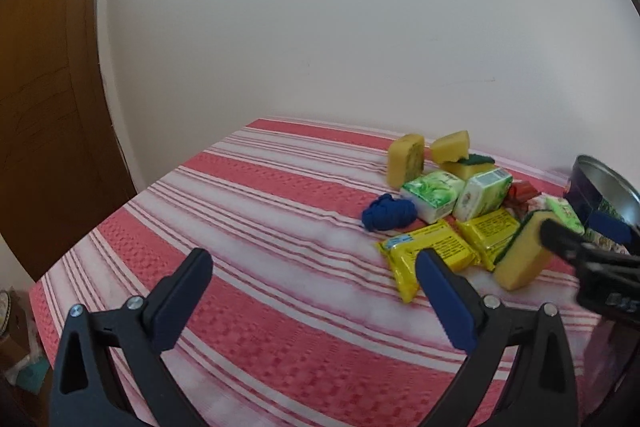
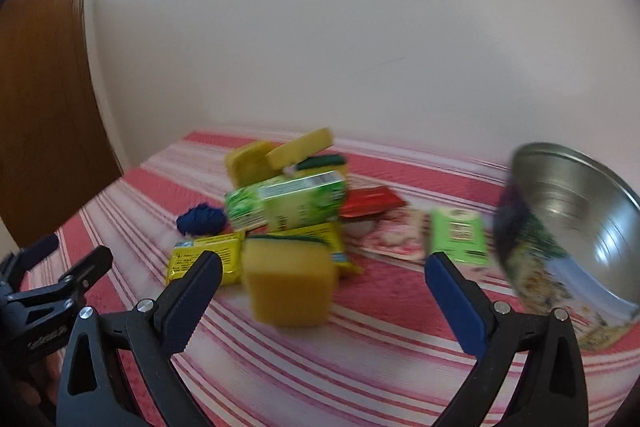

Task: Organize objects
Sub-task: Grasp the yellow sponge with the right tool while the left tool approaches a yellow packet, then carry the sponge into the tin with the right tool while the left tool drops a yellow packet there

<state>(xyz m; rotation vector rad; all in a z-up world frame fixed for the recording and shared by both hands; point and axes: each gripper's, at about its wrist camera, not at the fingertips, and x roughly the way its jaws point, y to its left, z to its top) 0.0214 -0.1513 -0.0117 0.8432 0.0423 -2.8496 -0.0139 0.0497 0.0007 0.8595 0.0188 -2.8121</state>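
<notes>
A pile of small objects lies on a red and white striped cloth point(image 1: 248, 219): yellow sponges point(image 1: 405, 159), green tissue packs point(image 1: 434, 195), yellow packets point(image 1: 428, 259), a blue cord bundle point(image 1: 387, 214) and a red packet point(image 2: 370, 203). A yellow sponge with a green pad point(image 2: 289, 281) stands nearest, in front of my right gripper point(image 2: 324, 267), which is open and empty. A round metal tin point(image 2: 568, 227) lies tipped on its side at the right. My left gripper point(image 1: 316, 271) is open and empty, left of the pile.
A white wall stands behind the table. A brown wooden door point(image 1: 44, 99) is at the left. The table's left edge drops off near the door. A green pack point(image 2: 458, 235) and a floral packet point(image 2: 394, 237) lie beside the tin.
</notes>
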